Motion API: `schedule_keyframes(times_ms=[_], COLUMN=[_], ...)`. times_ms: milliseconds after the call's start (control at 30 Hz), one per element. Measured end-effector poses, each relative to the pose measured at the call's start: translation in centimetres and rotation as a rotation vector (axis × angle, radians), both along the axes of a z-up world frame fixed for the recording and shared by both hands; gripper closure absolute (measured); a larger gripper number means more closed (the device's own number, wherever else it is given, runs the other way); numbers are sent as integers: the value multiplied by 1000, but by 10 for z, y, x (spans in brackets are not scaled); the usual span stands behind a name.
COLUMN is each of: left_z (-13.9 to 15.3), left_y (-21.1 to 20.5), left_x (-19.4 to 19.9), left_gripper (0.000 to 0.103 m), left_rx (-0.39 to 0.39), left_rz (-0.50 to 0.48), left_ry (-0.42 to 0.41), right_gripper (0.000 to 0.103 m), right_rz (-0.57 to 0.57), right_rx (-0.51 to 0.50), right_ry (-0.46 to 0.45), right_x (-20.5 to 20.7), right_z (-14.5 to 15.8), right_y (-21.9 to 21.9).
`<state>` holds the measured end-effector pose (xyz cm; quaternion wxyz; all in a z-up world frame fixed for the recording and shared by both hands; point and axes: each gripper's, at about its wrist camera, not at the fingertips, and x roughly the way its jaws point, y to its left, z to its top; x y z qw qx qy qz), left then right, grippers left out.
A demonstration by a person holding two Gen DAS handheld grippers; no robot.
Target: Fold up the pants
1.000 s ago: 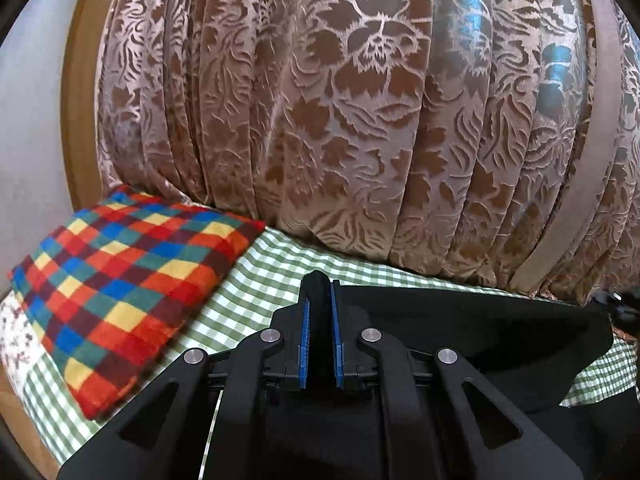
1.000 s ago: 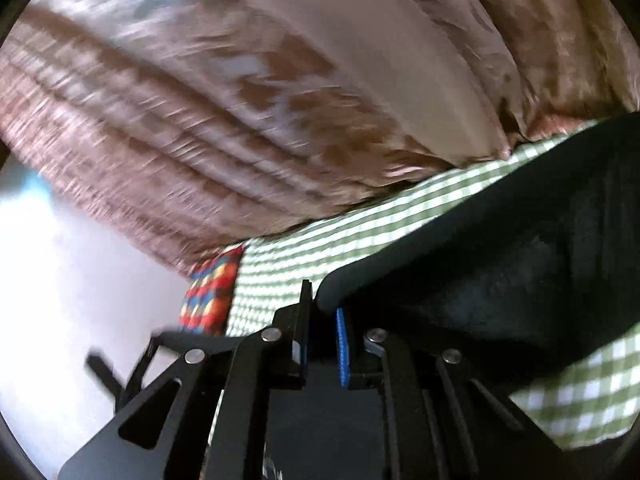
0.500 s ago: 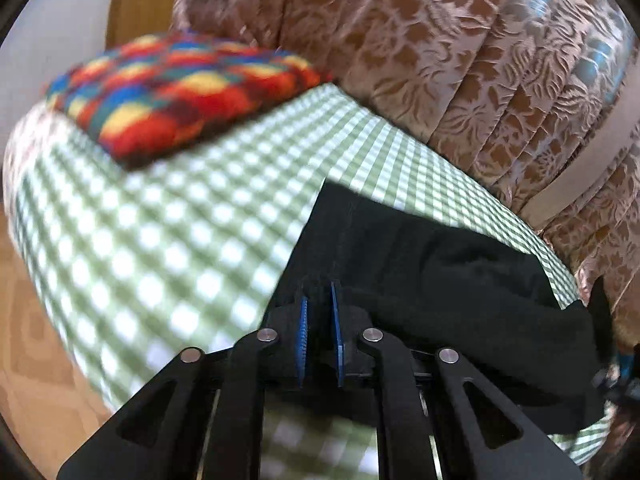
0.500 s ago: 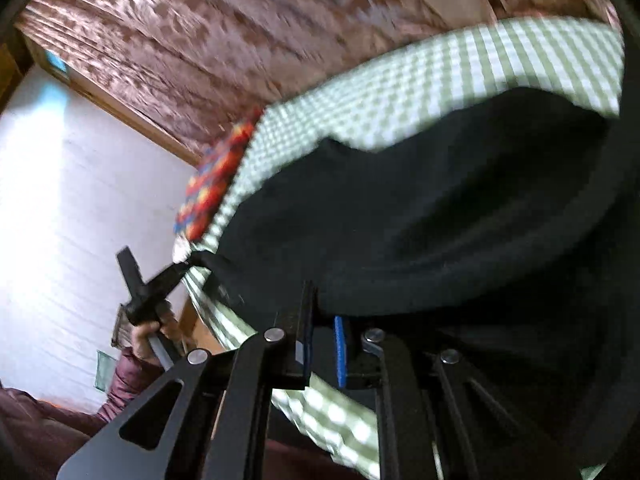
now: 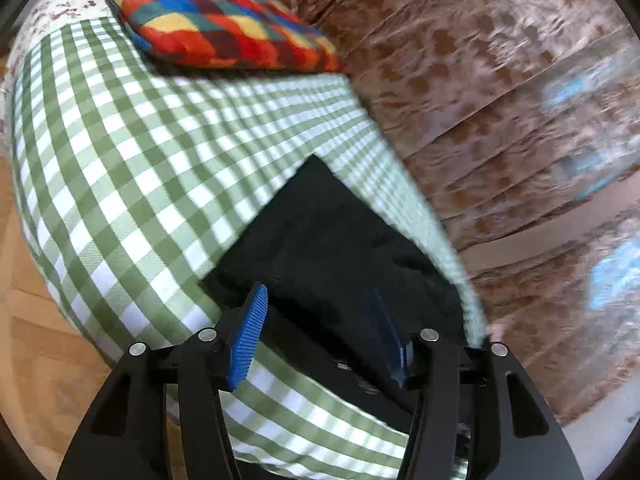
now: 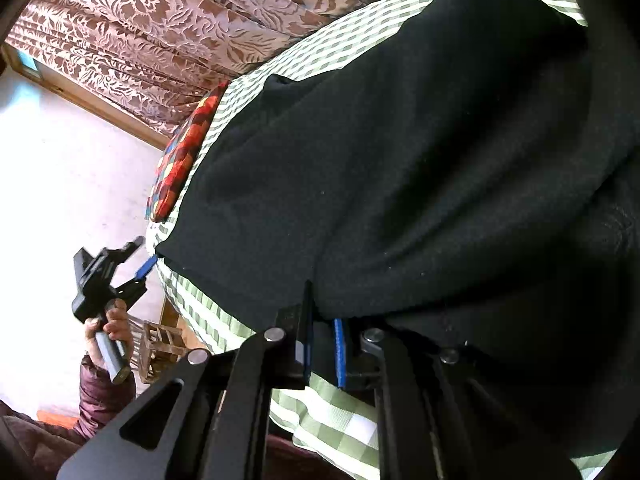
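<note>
The black pants lie on the green-checked bed cover, one corner pointing toward the pillow. My left gripper is open, its blue pads spread just above the near edge of the pants, holding nothing. In the right wrist view the pants fill most of the frame. My right gripper is nearly closed with the near hem of the pants between its blue pads. The left gripper shows there too, open, at the pants' far corner.
A multicoloured checked pillow lies at the head of the bed. Brown floral curtains hang along the far side. Wooden floor lies beyond the bed's left edge. A small wooden crate stands by the bed.
Both grippers brought the pants down onto the bed. My left gripper has opened and let go of the pants corner. The right gripper still pinches the hem.
</note>
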<state>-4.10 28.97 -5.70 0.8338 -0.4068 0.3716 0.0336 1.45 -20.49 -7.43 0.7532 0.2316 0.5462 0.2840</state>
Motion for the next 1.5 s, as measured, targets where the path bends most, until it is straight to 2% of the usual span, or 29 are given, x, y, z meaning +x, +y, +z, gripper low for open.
schedule_keyframes(times_ms=[33,67,100,200,333,400,600,733,800,833,867,967,1033,1100,1167,1267,1367,1433,1500], left_z=[-5,-8,-9,0,17,11,-20,-17,-10,-6,-1,15,29,37,43,42,36,31,28], left_y=[-4,-7,-11,-17,-22,-21,-12,-18,-18,-18,-18,-20,-25,-33,-57,-101,-150,-181,-212], left_x=[7,11,16,24,23,19,13,17,16,15,13,8,5,7,16,33,47,53,56], left_gripper=[51,56,74,97,98,98,98,96,87,84,78,76,76,76,76,75,75,76,76], left_rx=[9,8,28,90,175,192,166,232,262,279,317,460,528,540,551,564,563,533,543], left_rz=[-9,-12,-11,0,-22,-29,-8,-29,-38,-33,-18,26,49,34,-37,-195,-368,-493,-604], left_ry=[41,55,66,38,16,39,109,134,141,142,150,159,131,96,44,-10,-62,-100,-134], right_gripper=[96,96,96,96,96,96,96,94,82,65,54,49,44,41,37,37,37,38,38], right_rz=[0,-2,-2,-1,32,47,55,64,95,113,139,157,93,-5,-125,-276,-378,-415,-446], right_rx=[-2,-3,-3,-7,-8,-17,-62,-49,-33,-28,-34,-89,-121,-140,-199,-328,-423,-494,-574], right_ry=[-2,-3,-5,-25,-90,-85,-38,-24,-37,-36,-47,-99,-127,-158,-174,-178,-121,-80,-22], right_x=[-1,1,1,0,-10,-17,-20,-19,-20,-21,-25,-36,-34,-22,1,51,113,150,187], right_z=[-1,-1,-1,6,27,25,2,-1,2,4,10,28,41,56,66,70,60,51,34], right_y=[0,4,4,5,2,1,10,10,5,3,-1,-22,-49,-79,-103,-127,-140,-142,-143])
